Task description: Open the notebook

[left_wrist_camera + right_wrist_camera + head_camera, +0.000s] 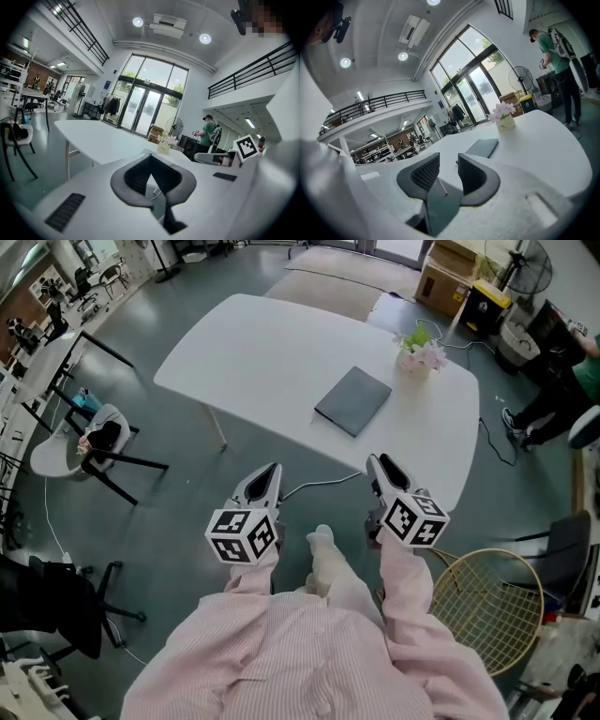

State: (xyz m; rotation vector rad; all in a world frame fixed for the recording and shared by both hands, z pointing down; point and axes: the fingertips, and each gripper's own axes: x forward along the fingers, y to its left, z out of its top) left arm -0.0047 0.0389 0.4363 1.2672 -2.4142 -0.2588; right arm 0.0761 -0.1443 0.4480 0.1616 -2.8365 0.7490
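1. Well, the white table (262,362) lies ahead of me;
2. the dark notebook (352,400) lies closed and flat on it;
3. my left gripper (271,472) is pinched together, empty; my right gripper (376,463) is narrowly parted, empty;
4. a small flower pot (419,352) stands near the notebook.

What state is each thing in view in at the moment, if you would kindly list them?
notebook: closed, lying flat on the table.
left tool: jaws together, nothing held, short of the table.
right tool: jaws apart, nothing between them, short of the table.
flower pot: upright on the table, apart from the notebook.
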